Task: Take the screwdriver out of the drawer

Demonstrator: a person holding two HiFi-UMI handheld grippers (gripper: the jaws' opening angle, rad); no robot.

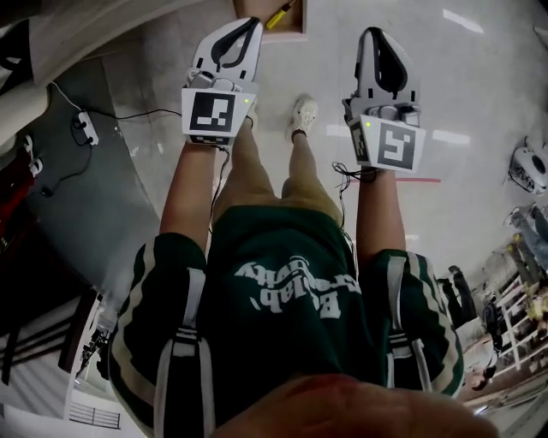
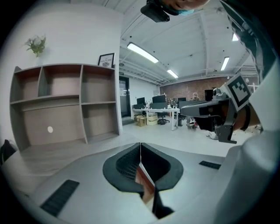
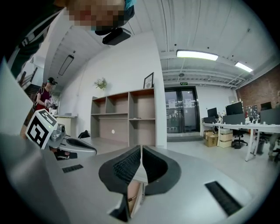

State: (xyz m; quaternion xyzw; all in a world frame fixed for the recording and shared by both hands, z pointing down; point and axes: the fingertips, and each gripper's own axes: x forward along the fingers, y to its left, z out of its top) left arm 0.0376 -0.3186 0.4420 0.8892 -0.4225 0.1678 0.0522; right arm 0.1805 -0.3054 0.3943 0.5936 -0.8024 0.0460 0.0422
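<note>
Screwdriver point(image 1: 280, 15), yellow handle, lies in wooden drawer point(image 1: 287, 34) at 12 o'clock of head view, beyond shoe point(image 1: 303, 115). Long axis runs 1 to 7 o'clock; tip end unclear. Left gripper point(image 1: 249, 26) overlaps drawer's edge. Left gripper and right gripper point(image 1: 372, 36): jaws together, pad on pad. Power strip point(image 1: 83, 127) on floor at 10 o'clock. Shirt lettering upside down, unreadable.

white lettering is printed on the green shirt point(image 1: 295, 291), seen upside down and not legible. square markers without letters are carried on the left gripper point(image 1: 254, 25) and right gripper point(image 1: 370, 35).
</note>
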